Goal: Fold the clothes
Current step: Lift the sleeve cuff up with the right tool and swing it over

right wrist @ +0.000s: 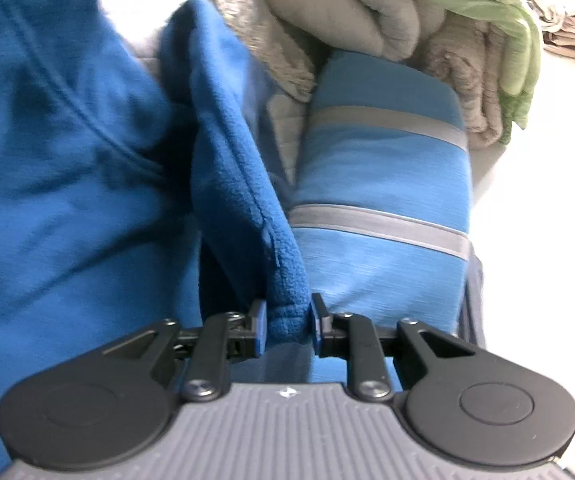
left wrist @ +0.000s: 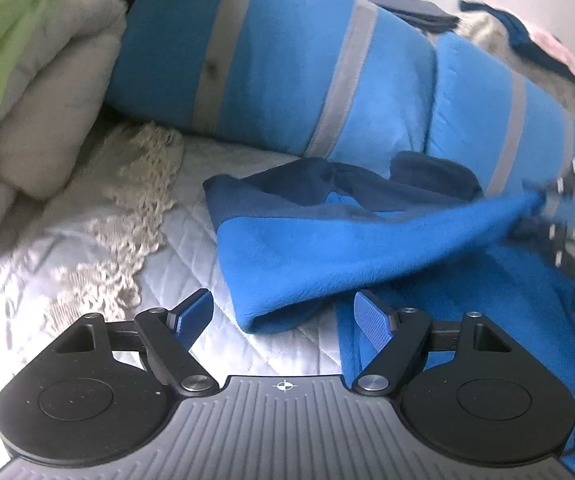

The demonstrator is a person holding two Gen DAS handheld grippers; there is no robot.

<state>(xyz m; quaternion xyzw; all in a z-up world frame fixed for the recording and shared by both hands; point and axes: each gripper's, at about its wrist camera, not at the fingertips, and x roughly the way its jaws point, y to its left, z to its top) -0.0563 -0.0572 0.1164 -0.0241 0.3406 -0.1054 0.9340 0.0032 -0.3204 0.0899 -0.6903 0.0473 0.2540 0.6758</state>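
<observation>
My right gripper point(right wrist: 287, 322) pinches the fleece point(right wrist: 243, 184) edge above the bed point(left wrist: 87, 240); my left gripper point(left wrist: 283, 316) hangs wide, empty. That shallow bite could slip if I pull.

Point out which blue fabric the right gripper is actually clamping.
The plain blue fleece garment, its hemmed edge pinched in the right gripper. The rolled blue blanket beside it has grey stripes and is not gripped.
</observation>
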